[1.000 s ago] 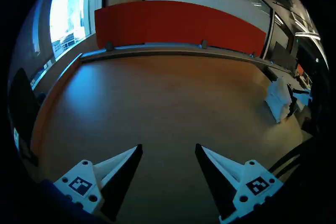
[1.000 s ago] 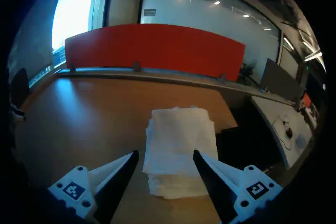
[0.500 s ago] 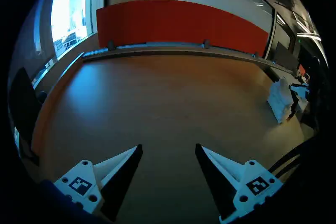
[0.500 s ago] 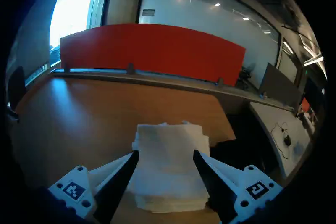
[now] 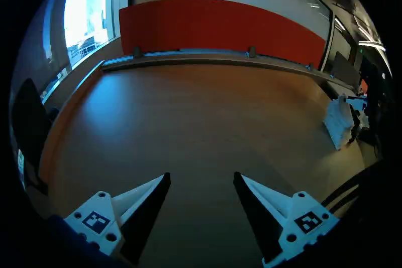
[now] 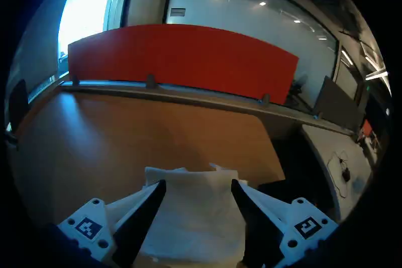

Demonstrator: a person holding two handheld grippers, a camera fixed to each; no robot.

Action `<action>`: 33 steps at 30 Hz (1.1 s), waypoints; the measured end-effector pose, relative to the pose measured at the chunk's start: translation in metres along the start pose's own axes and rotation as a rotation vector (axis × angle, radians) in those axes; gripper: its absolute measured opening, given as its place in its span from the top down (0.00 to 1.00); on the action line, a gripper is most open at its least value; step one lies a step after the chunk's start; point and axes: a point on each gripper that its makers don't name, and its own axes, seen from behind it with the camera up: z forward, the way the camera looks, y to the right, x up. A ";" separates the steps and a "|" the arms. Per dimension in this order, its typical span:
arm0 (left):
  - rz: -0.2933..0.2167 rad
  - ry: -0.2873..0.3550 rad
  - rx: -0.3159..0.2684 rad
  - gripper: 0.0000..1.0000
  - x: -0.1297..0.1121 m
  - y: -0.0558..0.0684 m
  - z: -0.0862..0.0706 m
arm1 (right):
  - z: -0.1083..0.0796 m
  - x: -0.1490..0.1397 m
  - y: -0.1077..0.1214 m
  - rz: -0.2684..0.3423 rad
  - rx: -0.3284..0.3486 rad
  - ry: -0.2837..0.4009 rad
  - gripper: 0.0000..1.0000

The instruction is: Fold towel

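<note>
My left gripper (image 5: pixel 201 174) hangs over the bare wooden table (image 5: pixel 191 112). Its jaws are wide open with nothing between them, only table surface in the gap. Both fingers show white bodies with dark inner faces, and each has a square marker near its base.

The white towel stack (image 5: pixel 339 123) sits far off at the table's right edge in the left gripper view, well apart from this gripper. There is something dark just beside it that is too small for me to make out.

My right gripper (image 6: pixel 197 182) is right at the white towel stack (image 6: pixel 193 212). Its jaws are open and spread about as wide as the stack, one finger along each side of the top. The towel fabric fills the gap between them. I cannot tell whether the fingers touch the cloth. The stack lies flat, several folded layers, near the right edge of the table (image 6: pixel 125 127), with one corner of cloth sticking up at the far end.

A red divider panel (image 6: pixel 186 57) runs along the table's far edge. A bright window (image 5: pixel 83 16) is at far left. A second desk with a cable on it (image 6: pixel 334 162) stands to the right.
</note>
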 end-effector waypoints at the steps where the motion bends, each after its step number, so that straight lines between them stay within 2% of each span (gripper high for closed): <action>1: 0.000 -0.001 0.001 0.07 0.000 0.000 0.000 | 0.002 -0.001 0.001 0.000 0.000 -0.004 0.00; 9: -0.003 -0.008 0.012 0.07 -0.003 -0.001 -0.002 | 0.024 -0.017 0.008 -0.004 -0.003 -0.052 0.00; 18: -0.012 -0.011 0.022 0.07 -0.006 -0.003 -0.004 | 0.038 -0.031 0.012 -0.014 -0.003 -0.100 0.00; 24: -0.015 -0.011 0.024 0.07 -0.006 -0.005 -0.005 | 0.036 -0.030 0.011 -0.017 -0.001 -0.100 0.00; 33: -0.017 -0.007 0.018 0.07 -0.005 -0.005 -0.003 | 0.016 -0.019 0.007 -0.016 -0.002 -0.060 0.00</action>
